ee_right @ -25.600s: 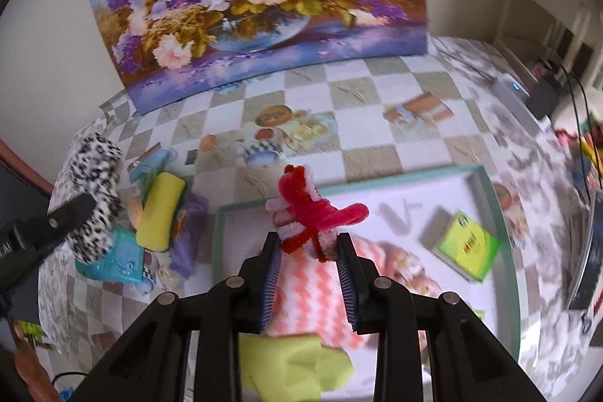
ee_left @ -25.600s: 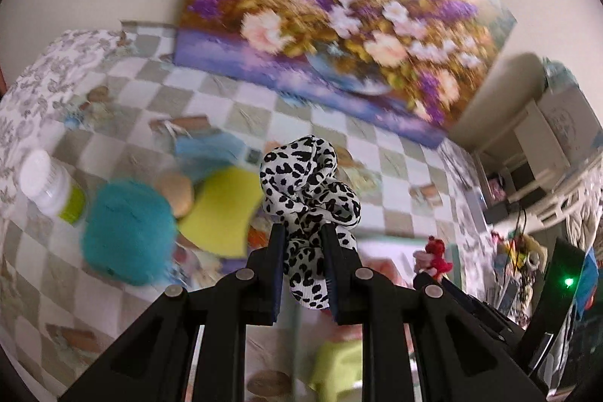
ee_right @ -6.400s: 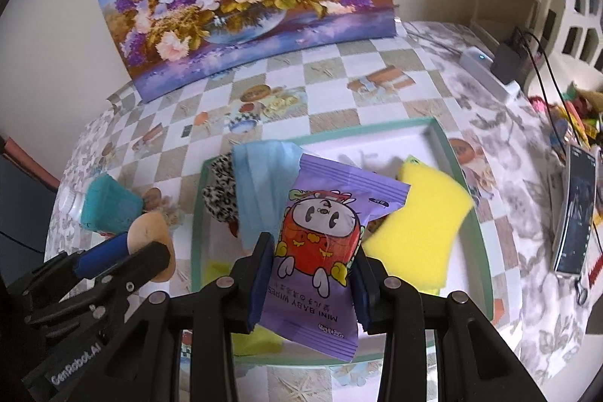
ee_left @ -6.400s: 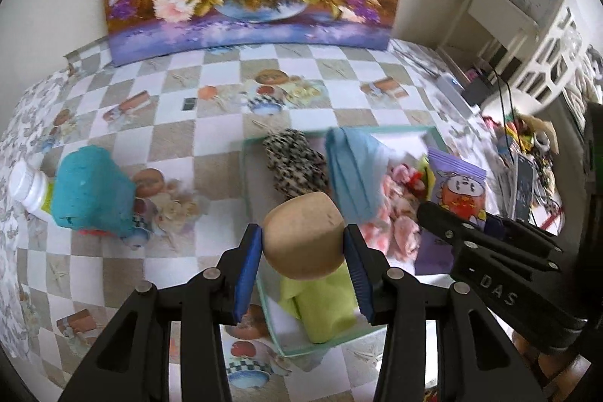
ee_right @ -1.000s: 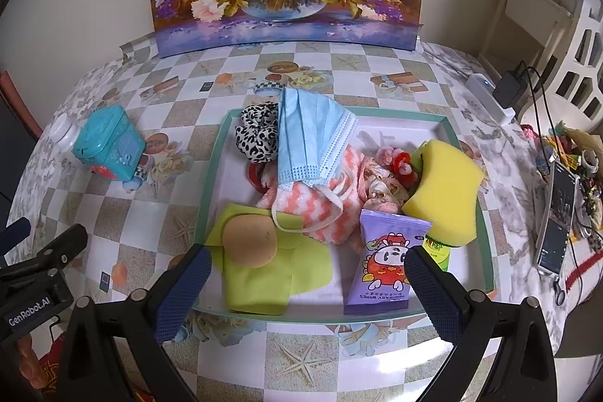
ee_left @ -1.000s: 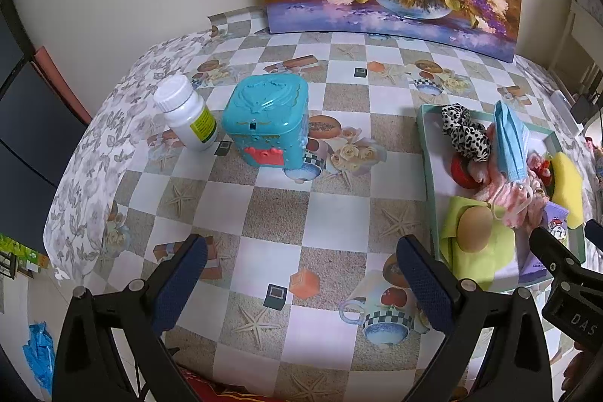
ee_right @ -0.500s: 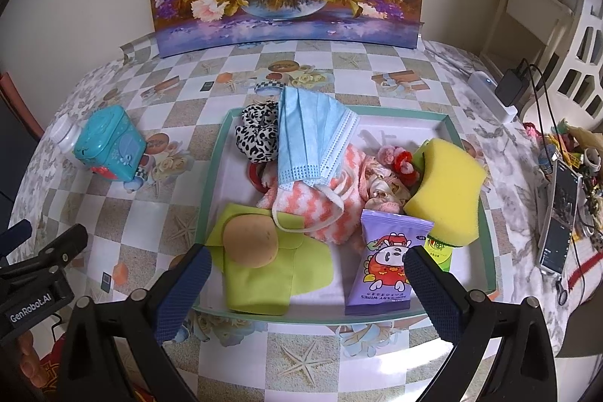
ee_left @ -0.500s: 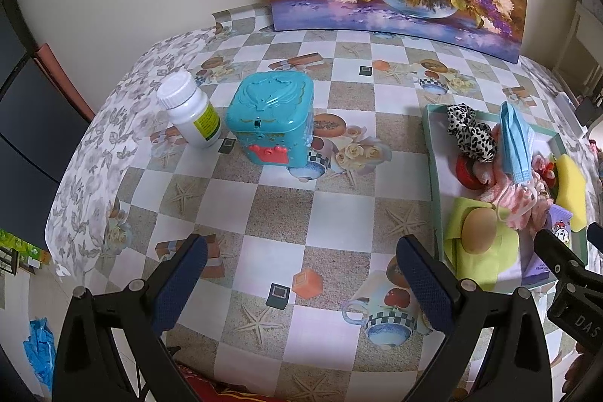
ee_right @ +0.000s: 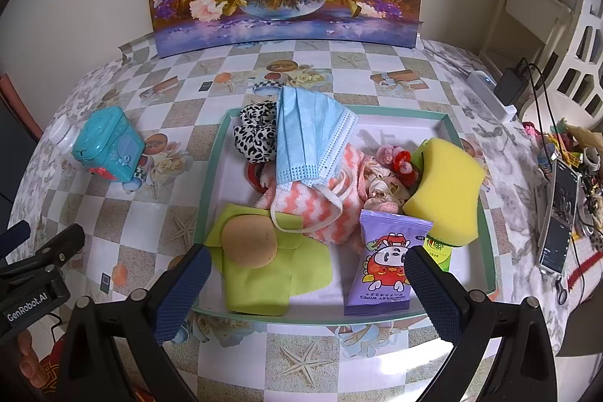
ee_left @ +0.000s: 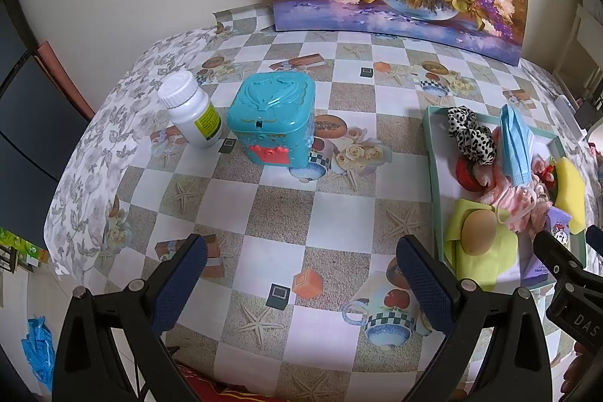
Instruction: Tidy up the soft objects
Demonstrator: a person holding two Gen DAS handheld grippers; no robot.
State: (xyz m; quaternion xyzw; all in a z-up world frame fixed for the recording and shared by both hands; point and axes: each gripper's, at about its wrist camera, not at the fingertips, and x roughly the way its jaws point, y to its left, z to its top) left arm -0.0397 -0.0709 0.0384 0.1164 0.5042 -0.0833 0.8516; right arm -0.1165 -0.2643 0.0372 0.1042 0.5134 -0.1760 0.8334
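Right wrist view showed both my right gripper [ee_right: 303, 277] and left gripper [ee_left: 301, 270] spread wide, empty; I feared nudging the heaped tray [ee_right: 486, 213] might spill the sponge [ee_right: 448, 191].

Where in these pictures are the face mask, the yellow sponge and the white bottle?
face mask [ee_right: 307, 134], right wrist view, middle of pleated front
yellow sponge [ee_right: 444, 191], right wrist view, middle of top face
white bottle [ee_left: 192, 115], left wrist view, its side

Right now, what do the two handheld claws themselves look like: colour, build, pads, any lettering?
Both are matte black plastic. The left claw and the right claw each have two angled fingers with silver screws and dark blue textured pads. White lettering reads "GenRobot.AI" on the left one, seen from the right camera, and "DAS" on the right one. No cables or sleeves show.
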